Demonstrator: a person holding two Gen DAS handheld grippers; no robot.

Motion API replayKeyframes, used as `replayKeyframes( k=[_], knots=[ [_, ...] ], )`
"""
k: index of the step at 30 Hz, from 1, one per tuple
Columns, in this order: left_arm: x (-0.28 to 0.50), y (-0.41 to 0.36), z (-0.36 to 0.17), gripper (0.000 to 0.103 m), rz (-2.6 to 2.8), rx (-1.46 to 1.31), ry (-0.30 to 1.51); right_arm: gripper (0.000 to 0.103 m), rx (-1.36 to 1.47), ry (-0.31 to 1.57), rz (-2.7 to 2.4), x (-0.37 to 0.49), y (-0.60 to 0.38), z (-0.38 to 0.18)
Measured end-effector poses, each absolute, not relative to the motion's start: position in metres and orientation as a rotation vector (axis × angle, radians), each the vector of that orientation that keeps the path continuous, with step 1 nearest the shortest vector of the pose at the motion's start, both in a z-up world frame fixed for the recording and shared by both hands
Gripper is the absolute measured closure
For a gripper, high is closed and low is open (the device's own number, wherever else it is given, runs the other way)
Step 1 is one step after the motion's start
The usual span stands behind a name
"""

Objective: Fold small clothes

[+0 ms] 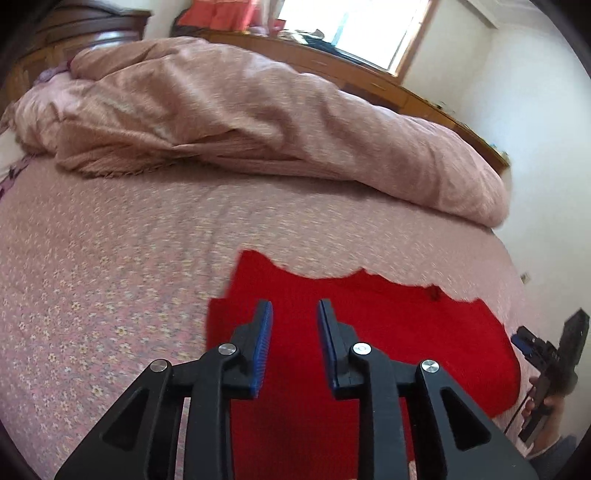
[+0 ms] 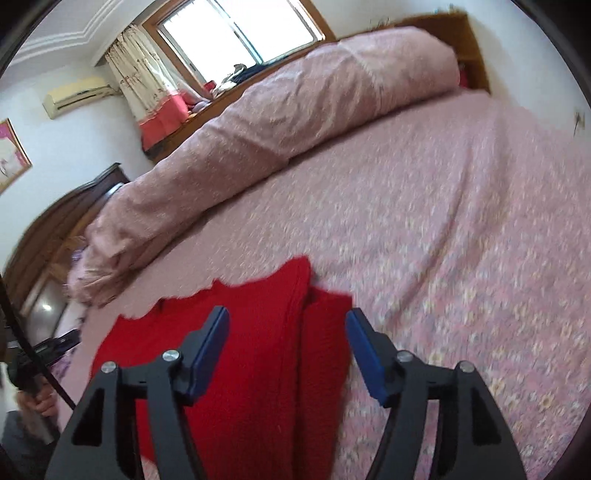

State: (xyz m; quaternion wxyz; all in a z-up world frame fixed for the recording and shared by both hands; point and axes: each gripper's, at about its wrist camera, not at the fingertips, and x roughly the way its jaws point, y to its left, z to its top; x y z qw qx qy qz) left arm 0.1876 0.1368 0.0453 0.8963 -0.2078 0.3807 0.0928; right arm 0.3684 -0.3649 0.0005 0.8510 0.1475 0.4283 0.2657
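Observation:
A red knitted garment [image 1: 369,332] lies flat on the pink flowered bedspread [image 1: 110,277], with a scalloped far edge. My left gripper [image 1: 295,314] hovers over its left part, jaws open, holding nothing. In the right wrist view the garment [image 2: 258,332] shows a folded-over strip along its right side. My right gripper [image 2: 288,325] is open above that right edge, empty. The right gripper also shows in the left wrist view [image 1: 546,354] at the far right, in a hand.
A rolled pink duvet [image 1: 258,110] lies across the far side of the bed and also shows in the right wrist view [image 2: 277,122]. Behind it are a wooden ledge [image 1: 332,62] and a window [image 2: 236,33]. The bed's edge drops off at right [image 1: 517,258].

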Motion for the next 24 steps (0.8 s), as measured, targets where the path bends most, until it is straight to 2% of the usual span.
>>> replayKeyframes(
  k=[3,4,9,15,20,24],
  knots=[
    [0.193,0.105,0.046,0.085,0.139,-0.346,0.812,0.017,0.365,0.998,0.628,0.364,-0.377,-0.014],
    [0.195,0.097,0.046,0.085,0.122,-0.328,0.817,0.015,0.379,1.028,0.644,0.363,-0.379,-0.019],
    [0.196,0.043,0.053,0.085,-0.020,-0.269,0.826,0.014,0.417,1.145,0.746,0.343,-0.385,-0.037],
    [0.209,-0.007,0.040,0.085,-0.189,-0.336,0.888,0.010,0.512,1.192,0.817,0.334,-0.389,-0.043],
    [0.230,-0.015,0.006,0.085,-0.161,-0.358,0.975,0.008,0.485,1.200,0.793,0.338,-0.381,-0.048],
    [0.236,-0.008,-0.010,0.085,-0.167,-0.434,0.978,0.005,0.507,1.193,0.787,0.350,-0.371,-0.050]
  ],
)
